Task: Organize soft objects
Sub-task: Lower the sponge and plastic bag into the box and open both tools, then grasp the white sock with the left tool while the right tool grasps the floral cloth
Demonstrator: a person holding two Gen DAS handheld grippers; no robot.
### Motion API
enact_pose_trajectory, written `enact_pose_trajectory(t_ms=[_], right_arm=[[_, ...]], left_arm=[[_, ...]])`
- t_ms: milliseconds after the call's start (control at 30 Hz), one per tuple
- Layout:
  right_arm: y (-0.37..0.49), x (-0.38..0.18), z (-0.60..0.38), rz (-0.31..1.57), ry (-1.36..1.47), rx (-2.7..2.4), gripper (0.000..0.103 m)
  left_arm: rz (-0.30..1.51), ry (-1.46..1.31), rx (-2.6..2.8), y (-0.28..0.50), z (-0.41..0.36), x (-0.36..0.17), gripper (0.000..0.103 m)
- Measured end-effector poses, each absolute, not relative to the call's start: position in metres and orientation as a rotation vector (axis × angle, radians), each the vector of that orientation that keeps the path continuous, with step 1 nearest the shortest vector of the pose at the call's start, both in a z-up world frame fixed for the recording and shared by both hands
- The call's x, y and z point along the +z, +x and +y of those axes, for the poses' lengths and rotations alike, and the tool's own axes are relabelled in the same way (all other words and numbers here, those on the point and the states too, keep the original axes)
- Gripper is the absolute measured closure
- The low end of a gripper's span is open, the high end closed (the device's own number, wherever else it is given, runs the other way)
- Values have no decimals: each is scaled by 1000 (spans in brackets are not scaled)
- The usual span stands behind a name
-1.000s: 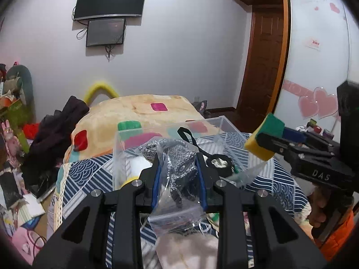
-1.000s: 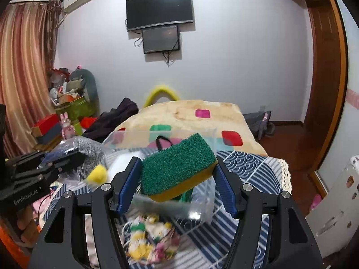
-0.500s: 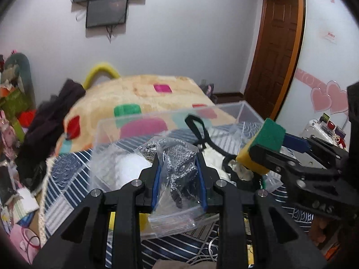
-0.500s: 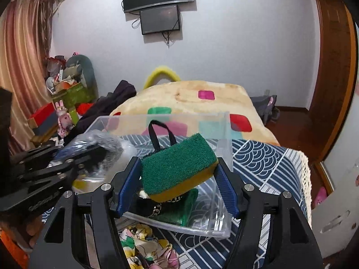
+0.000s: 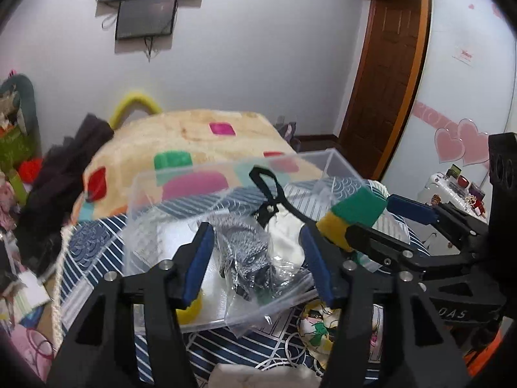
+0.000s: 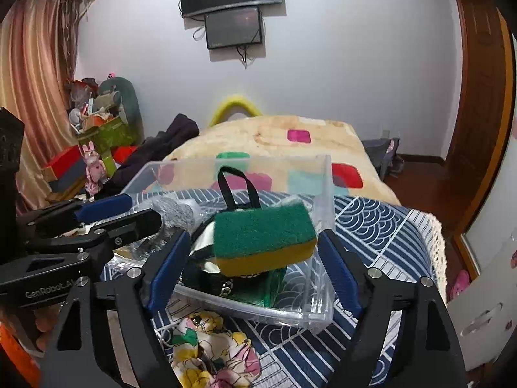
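Note:
A clear plastic bin (image 5: 226, 174) (image 6: 323, 190) stands on the blue patterned bedspread. My left gripper (image 5: 257, 263) is open over the bin; the plastic bag of grey knit (image 5: 247, 255) lies loose between its jaws, in the bin. My right gripper (image 6: 255, 260) is open; the green and yellow sponge (image 6: 263, 237) (image 5: 355, 213) sits between its jaws without touching them, on a black-strapped bag (image 6: 237, 187) in the bin. The bin also holds a white soft item (image 5: 286, 236) and a yellow sponge (image 5: 190, 308).
A floral cloth (image 6: 210, 349) lies on the bedspread (image 6: 381, 226) in front of the bin. A white cloth (image 5: 258, 376) lies at the near edge. A cream blanket (image 5: 194, 142) covers the far bed. Dark clothes (image 5: 58, 174) pile at left.
Both grippers moved down over the bin and opened. The left let go of the bagged grey knit and the right let go of the sponge; both now rest in the bin.

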State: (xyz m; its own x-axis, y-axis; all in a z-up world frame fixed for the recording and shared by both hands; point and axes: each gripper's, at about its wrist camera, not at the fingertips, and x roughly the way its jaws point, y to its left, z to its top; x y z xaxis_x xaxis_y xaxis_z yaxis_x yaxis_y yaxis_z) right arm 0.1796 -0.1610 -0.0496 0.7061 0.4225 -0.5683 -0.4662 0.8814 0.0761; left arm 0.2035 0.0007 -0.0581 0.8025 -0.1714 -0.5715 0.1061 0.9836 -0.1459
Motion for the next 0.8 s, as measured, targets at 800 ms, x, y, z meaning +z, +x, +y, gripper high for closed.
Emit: enact_pose_trajectory(t_ms=[800], right_arm=[[133, -78, -175, 677, -52, 518, 14]], left_arm=[[633, -29, -86, 120, 5, -73, 7]])
